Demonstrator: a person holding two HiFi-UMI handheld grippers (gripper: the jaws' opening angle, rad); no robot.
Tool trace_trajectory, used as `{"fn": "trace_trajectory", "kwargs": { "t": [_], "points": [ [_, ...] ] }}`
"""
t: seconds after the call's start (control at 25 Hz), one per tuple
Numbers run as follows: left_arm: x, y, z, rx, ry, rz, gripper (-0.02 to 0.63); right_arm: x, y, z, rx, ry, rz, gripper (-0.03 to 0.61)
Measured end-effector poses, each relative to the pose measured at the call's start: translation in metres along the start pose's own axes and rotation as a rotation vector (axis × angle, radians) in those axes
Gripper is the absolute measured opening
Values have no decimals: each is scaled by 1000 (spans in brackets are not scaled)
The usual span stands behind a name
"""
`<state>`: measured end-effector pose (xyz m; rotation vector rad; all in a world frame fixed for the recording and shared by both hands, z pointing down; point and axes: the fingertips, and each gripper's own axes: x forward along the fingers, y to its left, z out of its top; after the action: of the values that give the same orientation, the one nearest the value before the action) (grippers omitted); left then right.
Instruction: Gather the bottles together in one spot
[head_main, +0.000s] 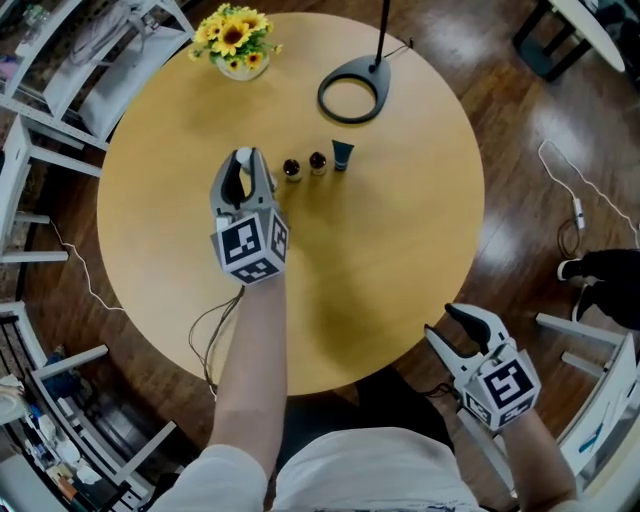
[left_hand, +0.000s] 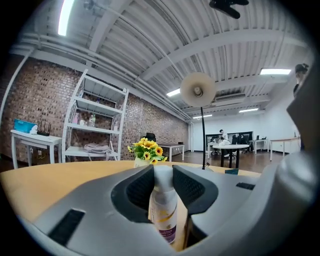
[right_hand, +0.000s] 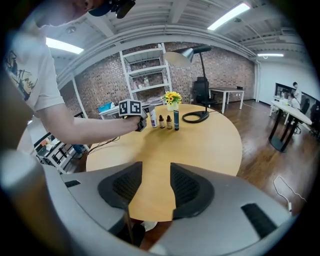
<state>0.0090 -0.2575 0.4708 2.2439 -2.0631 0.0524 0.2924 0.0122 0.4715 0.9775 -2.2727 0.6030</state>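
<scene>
My left gripper (head_main: 246, 172) is shut on a white bottle (head_main: 243, 157) standing on the round wooden table (head_main: 400, 250). In the left gripper view the bottle (left_hand: 165, 215), with its purple and yellow label, sits upright between the pads. Just right of it stand two small brown dropper bottles (head_main: 292, 169) (head_main: 318, 162) and a dark blue tube (head_main: 342, 155) in a short row. My right gripper (head_main: 442, 325) hangs open at the table's near edge, nothing between its jaws. The right gripper view shows the row (right_hand: 169, 121) far across the table.
A vase of yellow flowers (head_main: 237, 40) stands at the table's far left edge. A black ring-shaped lamp base (head_main: 353, 95) with its pole sits at the back. White shelves (head_main: 60, 70) and a cable (head_main: 80, 270) lie left of the table.
</scene>
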Motion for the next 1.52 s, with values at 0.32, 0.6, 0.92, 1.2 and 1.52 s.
{"fn": "trace_trajectory", "kwargs": {
  "t": [0.32,0.6,0.92,1.2,1.52],
  "points": [
    [-7,-4,-3,34,-20,-23,114,7,2,4,1,-11,10,202],
    [-13,-6,-4,43,-27,-35,118,6,9,4,-6,-10,25,202],
    [-13,-11,5,71,-55,-67,161,4,12,1,-7,-6,19,202],
    [-32,0,24,123,-34,-49,173,8,13,17,-17,-57,7,204],
    [-113,-3,50,122,97,-92,175,9,25,49,-69,-140,7,206]
  ]
}}
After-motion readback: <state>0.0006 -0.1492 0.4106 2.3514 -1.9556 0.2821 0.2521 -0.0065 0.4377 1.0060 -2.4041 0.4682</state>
